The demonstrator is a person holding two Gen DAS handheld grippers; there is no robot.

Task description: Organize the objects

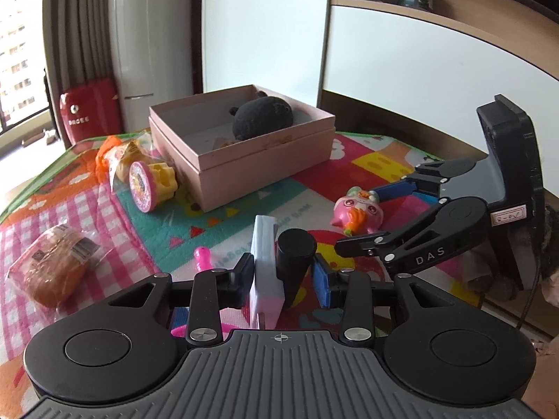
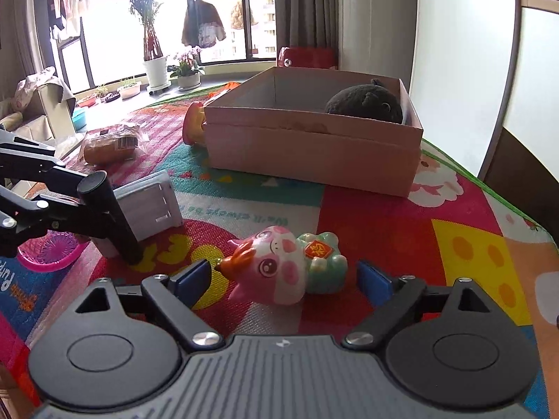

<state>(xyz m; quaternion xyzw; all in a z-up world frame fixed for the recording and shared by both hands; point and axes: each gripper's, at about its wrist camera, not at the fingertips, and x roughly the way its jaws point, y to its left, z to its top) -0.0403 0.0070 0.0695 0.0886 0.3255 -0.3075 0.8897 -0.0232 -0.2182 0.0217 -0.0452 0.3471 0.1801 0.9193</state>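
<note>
My left gripper (image 1: pixel 283 276) is shut on a white-and-pink toy with a black cylinder handle (image 1: pixel 269 262), held just above the colourful play mat; it also shows in the right wrist view (image 2: pixel 139 209). My right gripper (image 2: pixel 283 279) is open, its blue pads either side of a pink-and-green pig figurine (image 2: pixel 286 265) lying on the mat, also in the left wrist view (image 1: pixel 356 214). A pink cardboard box (image 1: pixel 244 160) holds a dark plush toy (image 1: pixel 262 117); the box shows in the right wrist view (image 2: pixel 314 146) too.
A wrapped bread loaf (image 1: pixel 52 272) lies at left. A yellow toy with a pink disc (image 1: pixel 150 181) and an orange toy (image 1: pixel 108 153) sit beside the box. A pink basket (image 2: pixel 49 251) lies under the left gripper. A red cabinet (image 1: pixel 91 108) stands behind.
</note>
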